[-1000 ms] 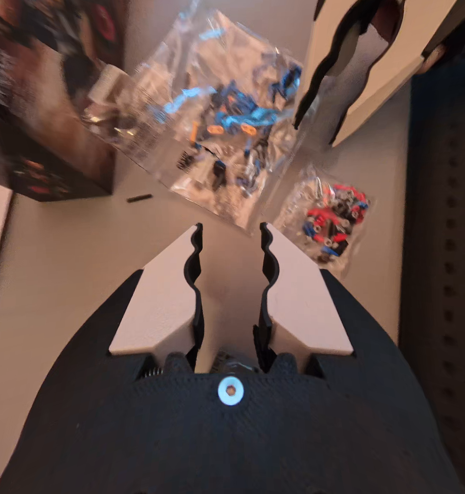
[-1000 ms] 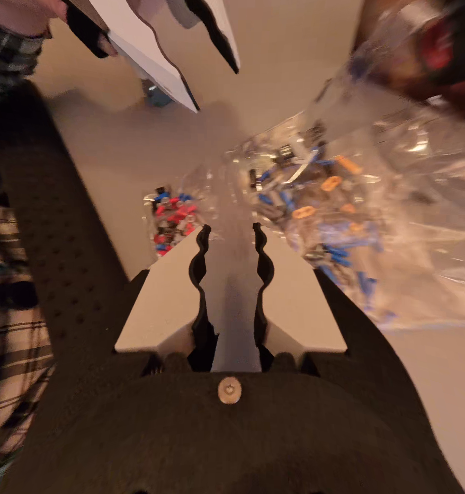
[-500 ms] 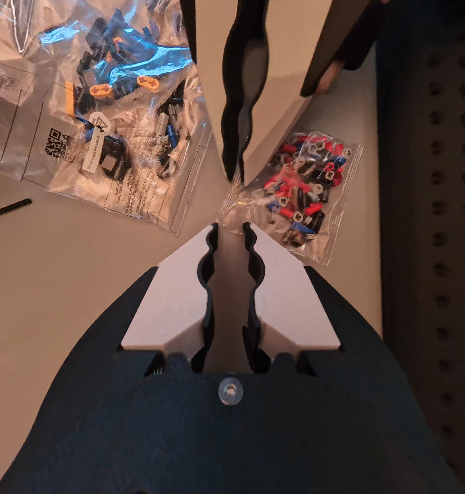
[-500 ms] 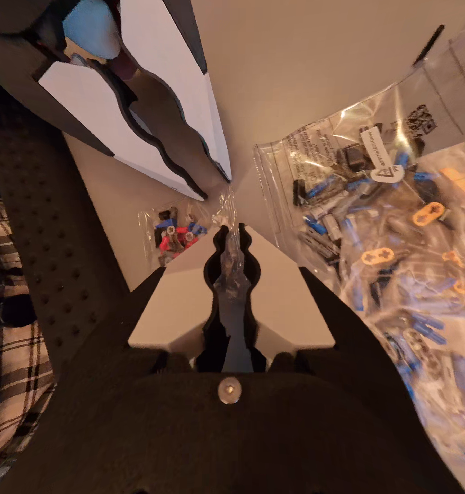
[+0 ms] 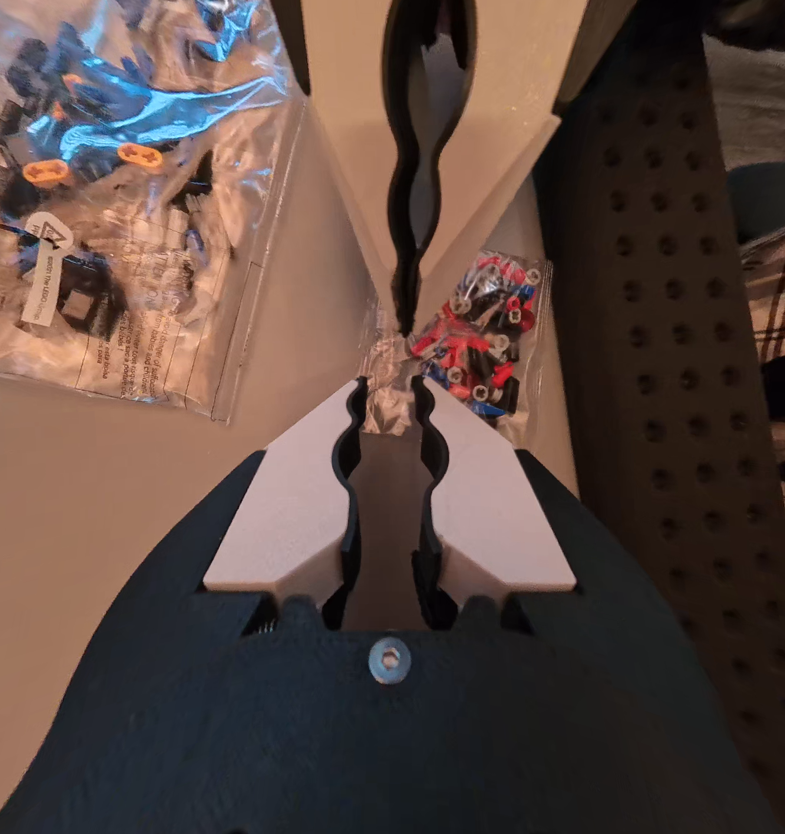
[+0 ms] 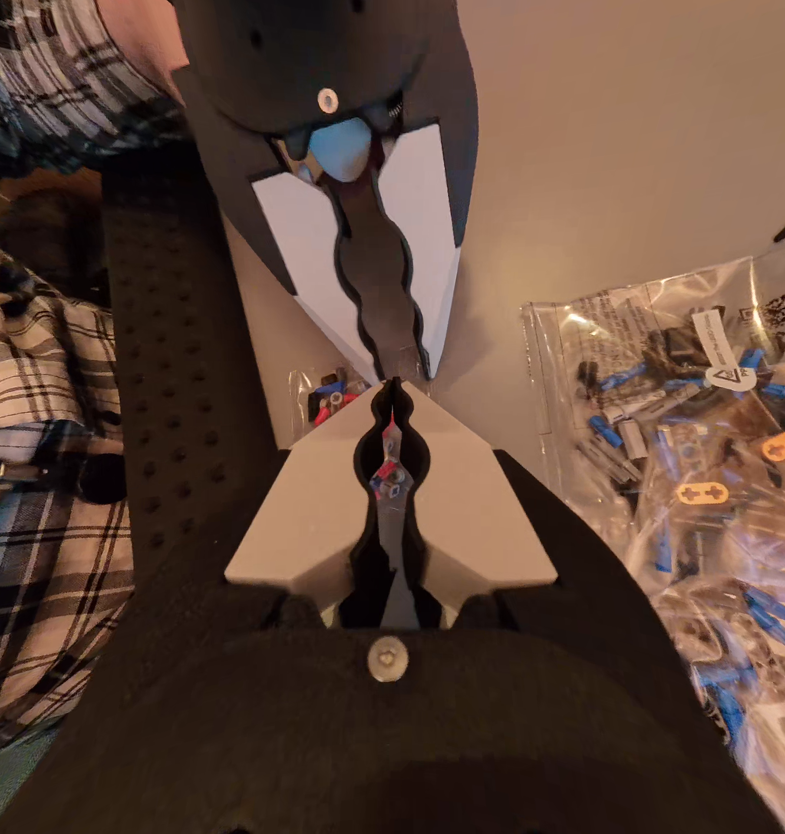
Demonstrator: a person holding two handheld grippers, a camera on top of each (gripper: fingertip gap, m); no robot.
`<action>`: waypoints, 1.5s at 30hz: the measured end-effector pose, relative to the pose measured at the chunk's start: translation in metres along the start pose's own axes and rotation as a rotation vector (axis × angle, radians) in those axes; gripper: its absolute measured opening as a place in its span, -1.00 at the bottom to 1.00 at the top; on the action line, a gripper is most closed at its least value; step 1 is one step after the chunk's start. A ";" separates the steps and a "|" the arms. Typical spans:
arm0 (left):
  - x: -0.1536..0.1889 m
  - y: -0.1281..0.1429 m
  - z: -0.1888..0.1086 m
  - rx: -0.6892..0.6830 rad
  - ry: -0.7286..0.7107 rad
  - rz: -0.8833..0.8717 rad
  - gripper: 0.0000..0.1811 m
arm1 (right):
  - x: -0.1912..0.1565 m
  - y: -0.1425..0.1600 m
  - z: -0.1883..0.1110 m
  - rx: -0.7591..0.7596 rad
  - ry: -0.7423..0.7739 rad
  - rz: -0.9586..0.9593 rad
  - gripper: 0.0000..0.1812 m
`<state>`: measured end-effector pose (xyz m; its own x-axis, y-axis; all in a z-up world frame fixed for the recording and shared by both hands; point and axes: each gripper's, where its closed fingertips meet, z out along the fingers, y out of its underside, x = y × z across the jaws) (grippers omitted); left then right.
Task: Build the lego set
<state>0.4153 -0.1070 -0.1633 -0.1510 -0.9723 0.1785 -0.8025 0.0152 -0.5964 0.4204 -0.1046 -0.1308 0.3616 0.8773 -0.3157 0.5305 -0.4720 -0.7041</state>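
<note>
Your left gripper (image 5: 388, 383) has pale grey fingers with black wavy inner pads on a black textured body, and a silver screw sits at six o'clock. The right gripper (image 6: 393, 383) is coloured the same. At your one o'clock in the left wrist view, the small clear bag (image 5: 485, 343) shows red, blue, black and light grey pieces. At ten o'clock, the large clear bag (image 5: 124, 216) holds blue, black and orange pieces and carries a white label with black print. The table (image 5: 88, 496) is plain beige. The black mat (image 5: 679, 361) at three o'clock has a regular grid of holes. In the right wrist view, a black, white and grey plaid cloth (image 6: 30, 442) sits at nine o'clock.
</note>
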 end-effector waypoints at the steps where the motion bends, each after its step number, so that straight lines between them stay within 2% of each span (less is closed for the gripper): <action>1: 0.000 -0.001 0.001 0.002 0.008 -0.017 -0.84 | -0.001 0.000 0.000 -0.003 -0.001 -0.003 -1.00; 3: -0.001 0.001 0.002 -0.003 0.012 -0.036 -1.00 | 0.003 0.001 -0.001 -0.006 0.028 0.003 -1.00; 4: -0.001 0.000 0.002 0.004 0.011 -0.031 -1.00 | 0.005 0.001 -0.002 0.000 0.031 0.018 -0.99; 5: 0.000 0.000 0.003 0.007 0.013 -0.029 -1.00 | 0.007 0.001 -0.002 -0.001 0.032 0.036 -0.86; 9: 0.002 -0.003 0.004 0.000 -0.043 0.055 -1.00 | 0.016 0.012 0.001 -0.067 0.062 0.035 -0.64; 12: 0.009 -0.011 -0.001 0.013 -0.094 0.145 -1.00 | 0.017 0.023 0.006 -0.136 0.027 0.067 -0.58; 15: 0.018 -0.019 -0.006 0.045 -0.091 0.177 -1.00 | 0.011 0.025 0.010 -0.155 -0.028 0.076 -0.69; 18: 0.024 -0.019 -0.009 0.054 -0.079 0.187 -1.00 | 0.008 0.028 0.016 -0.186 -0.033 0.051 -0.97; 19: 0.025 -0.018 -0.011 0.053 -0.083 0.187 -1.00 | 0.007 0.029 0.018 -0.191 -0.035 0.048 -1.00; 25: 0.011 -0.013 -0.025 0.068 -0.142 0.123 -0.99 | -0.005 0.020 0.011 -0.115 -0.043 -0.024 -1.00; 26: 0.008 -0.014 -0.027 0.086 -0.144 0.100 -0.93 | -0.006 0.016 0.006 -0.088 -0.030 -0.038 -1.00; 29: 0.006 -0.019 -0.031 0.133 -0.102 0.042 -0.76 | -0.013 0.006 -0.008 -0.027 0.007 -0.097 -1.00; 34: 0.022 -0.025 -0.033 0.165 0.038 0.018 -0.67 | -0.019 0.001 -0.016 -0.004 0.058 -0.147 -1.00; 38: 0.033 -0.024 -0.031 0.181 0.123 -0.020 -0.74 | -0.017 0.002 -0.015 -0.011 0.096 -0.163 -1.00; 39: 0.034 -0.022 -0.029 0.171 0.129 -0.018 -0.83 | -0.017 0.000 -0.016 -0.002 0.097 -0.160 -1.00; 42: 0.036 -0.023 -0.028 0.171 0.132 -0.013 -0.86 | -0.016 -0.002 -0.018 0.011 0.108 -0.143 -1.00; 44: 0.033 -0.027 -0.030 0.192 0.117 -0.008 -1.00 | -0.018 -0.003 -0.018 0.019 0.101 -0.144 -1.00; 45: 0.033 -0.030 -0.032 0.207 0.120 -0.005 -1.00 | -0.019 -0.003 -0.018 0.022 0.096 -0.141 -1.00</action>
<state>0.4161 -0.1324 -0.1146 -0.2252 -0.9372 0.2664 -0.6700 -0.0496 -0.7407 0.4258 -0.1213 -0.1112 0.3568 0.9218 -0.1514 0.5646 -0.3419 -0.7512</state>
